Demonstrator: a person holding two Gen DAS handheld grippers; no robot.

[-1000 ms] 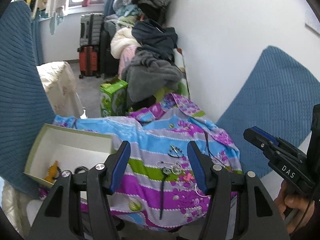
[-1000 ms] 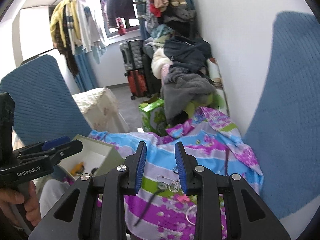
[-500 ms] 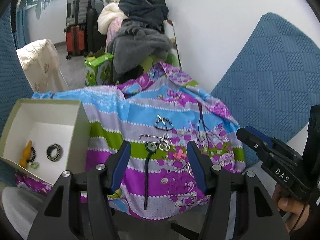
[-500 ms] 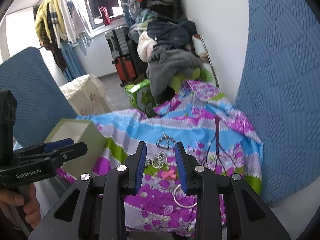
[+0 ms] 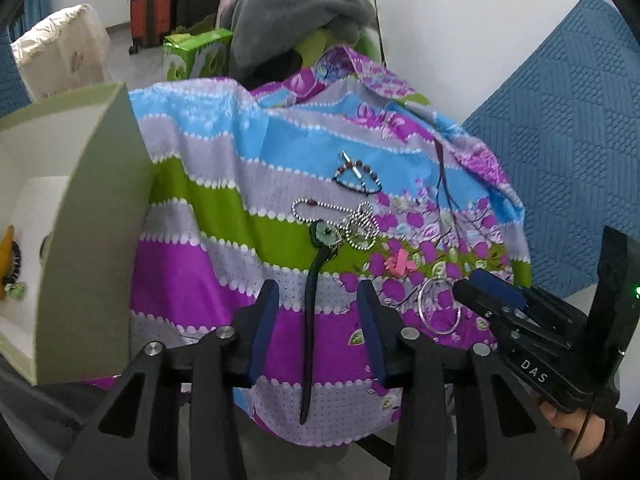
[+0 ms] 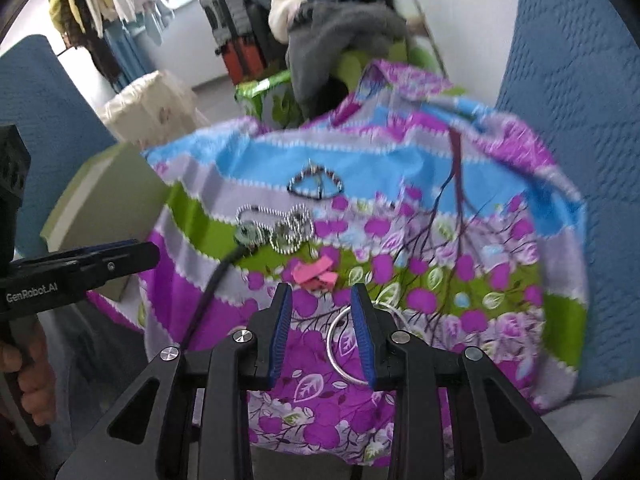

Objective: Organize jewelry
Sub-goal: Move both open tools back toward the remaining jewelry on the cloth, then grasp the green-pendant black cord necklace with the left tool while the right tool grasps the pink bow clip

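Currently, the jewelry lies on a striped floral cloth (image 5: 224,216) draped over a raised surface. A silver bangle (image 6: 344,350) rests on the purple band at the near edge. Beyond it sits a pink hair clip (image 6: 316,272). Further back lie a silver ball chain (image 5: 352,224), a green pendant (image 5: 325,234) on a dark cord that runs toward the near edge, and a beaded bracelet (image 5: 356,178).

The right gripper (image 6: 320,332) hovers low over the cloth with its fingers (image 6: 280,328) spread. The bangle's left arc shows in the gap between them, and its right arc is hidden behind the right finger. Whether they touch it cannot be told.

The left gripper (image 5: 318,336) is held over the near part of the cloth, fingers (image 5: 262,332) spread wide and empty, with the dark cord lying between them. A pale green box (image 5: 92,216) stands at the cloth's left edge. It holds a yellow item and a dark beaded ring.
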